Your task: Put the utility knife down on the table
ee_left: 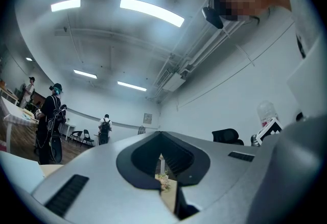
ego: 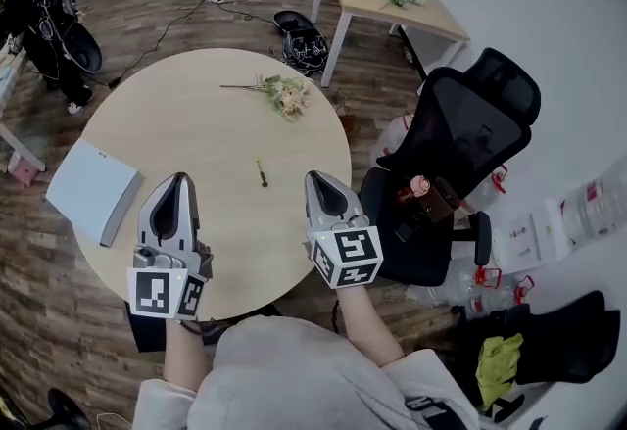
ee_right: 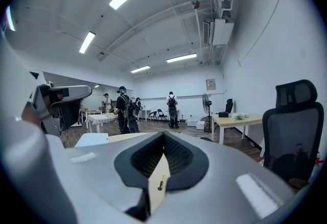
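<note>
Knife is lying flat on the tabletop, a little ahead of your two grippers and roughly midway between them, touching neither. In the right gripper view the knife is showing through the slit as a slim yellow-green stick with a dark end. Judging by that, the put-down is looking done.

Left gripper: fingers are pressing together at the tips, nothing between them. Right gripper: same, fingers meeting tip to tip, gripping nothing. Both are hovering over the near edge of the tabletop.

Handling (judgement only): the knife is reading as light, rigid and thin, with smooth sides, so it is likely sliding rather than tipping if nudged. It is too small to tell which end is carrying the blade. If you are taking hold of it, go across the middle of the body, fingers on the two long sides, keeping clear of both ends. Lying this flat, it is offering little height to pinch. Flowers are lying well beyond it, out of the way.
</note>
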